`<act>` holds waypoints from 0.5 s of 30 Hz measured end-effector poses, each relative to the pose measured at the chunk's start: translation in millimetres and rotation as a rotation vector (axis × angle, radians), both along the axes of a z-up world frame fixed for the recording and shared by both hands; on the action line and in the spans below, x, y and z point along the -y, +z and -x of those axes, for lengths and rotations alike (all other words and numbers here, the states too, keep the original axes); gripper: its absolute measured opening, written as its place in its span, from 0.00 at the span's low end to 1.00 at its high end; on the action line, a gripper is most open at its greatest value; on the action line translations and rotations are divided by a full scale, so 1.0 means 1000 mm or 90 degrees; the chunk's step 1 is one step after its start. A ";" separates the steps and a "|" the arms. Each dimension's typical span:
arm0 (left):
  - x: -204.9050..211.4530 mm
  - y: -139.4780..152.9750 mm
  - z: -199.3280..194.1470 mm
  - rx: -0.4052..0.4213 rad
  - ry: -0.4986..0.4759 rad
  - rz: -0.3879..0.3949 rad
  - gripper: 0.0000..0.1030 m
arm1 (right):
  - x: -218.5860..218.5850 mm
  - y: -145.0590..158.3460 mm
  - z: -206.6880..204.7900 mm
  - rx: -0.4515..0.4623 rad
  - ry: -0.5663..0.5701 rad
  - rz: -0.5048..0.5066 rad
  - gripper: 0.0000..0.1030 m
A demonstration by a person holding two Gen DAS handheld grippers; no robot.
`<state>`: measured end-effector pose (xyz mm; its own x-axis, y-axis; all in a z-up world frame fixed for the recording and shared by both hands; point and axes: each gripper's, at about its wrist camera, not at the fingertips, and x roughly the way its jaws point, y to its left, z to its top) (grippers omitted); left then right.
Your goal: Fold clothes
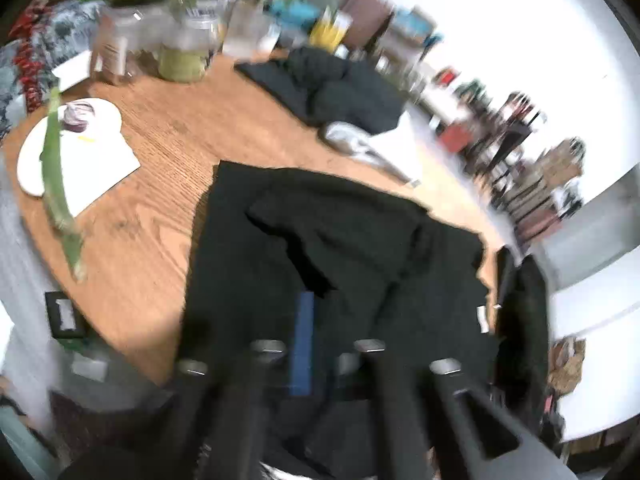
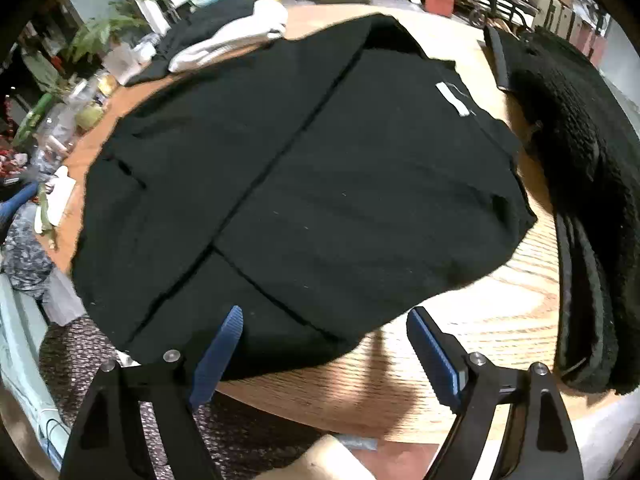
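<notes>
Right gripper [image 2: 324,344]: jaws wide apart, nothing between them, over the near hem of a black garment [image 2: 304,184]. Left gripper [image 1: 303,344]: jaws closed, empty. Garment spread flat on wooden bench [image 2: 500,320]; white socks [image 2: 240,38] beyond.

black garment [image 1: 340,248] on wooden table [image 1: 160,168]; left gripper [image 1: 303,344] closed

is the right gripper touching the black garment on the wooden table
Apart. The right wrist view shows the right gripper with jaws wide open, nothing between them, its blue pads hanging clear of the black folded garment.
</notes>
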<state>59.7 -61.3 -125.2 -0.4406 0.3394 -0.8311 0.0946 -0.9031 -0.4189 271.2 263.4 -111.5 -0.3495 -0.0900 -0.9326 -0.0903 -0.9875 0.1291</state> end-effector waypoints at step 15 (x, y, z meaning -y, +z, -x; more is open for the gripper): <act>-0.055 -0.077 0.127 0.295 -0.093 0.041 0.00 | 0.104 -0.001 0.132 -0.046 0.186 0.123 0.31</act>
